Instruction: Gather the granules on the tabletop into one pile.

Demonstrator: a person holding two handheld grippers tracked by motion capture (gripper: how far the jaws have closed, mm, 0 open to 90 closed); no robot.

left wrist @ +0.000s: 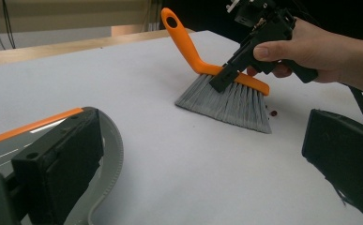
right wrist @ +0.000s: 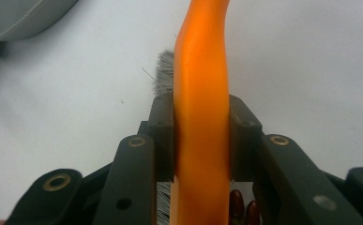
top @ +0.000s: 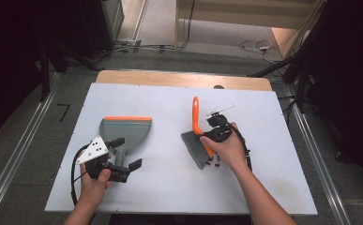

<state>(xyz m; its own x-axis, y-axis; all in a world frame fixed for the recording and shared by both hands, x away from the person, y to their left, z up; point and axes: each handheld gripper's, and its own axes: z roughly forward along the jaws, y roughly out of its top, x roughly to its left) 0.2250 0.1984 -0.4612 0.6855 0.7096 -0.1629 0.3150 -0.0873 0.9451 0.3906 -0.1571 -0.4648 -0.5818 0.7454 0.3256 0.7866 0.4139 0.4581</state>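
A hand brush (top: 196, 112) with an orange handle and grey bristles stands on the white table (top: 170, 98), right of centre. My right gripper (top: 207, 138) is shut on its orange back just above the bristles; the right gripper view has the handle (right wrist: 202, 56) pinched between both pads. A few small dark red bits (top: 213, 162) lie by the bristles. At the left lies a grey dustpan (top: 125, 127) with an orange lip. My left gripper (top: 125, 153) is open at the pan's handle end, one jaw over the pan (left wrist: 106, 140), with nothing gripped.
The table's wooden far edge (top: 184, 78) borders a floor with cables. Metal rails (top: 19, 140) run along both sides of the table. Bare white surface lies between the pan and the brush (left wrist: 226, 101) and along the near edge.
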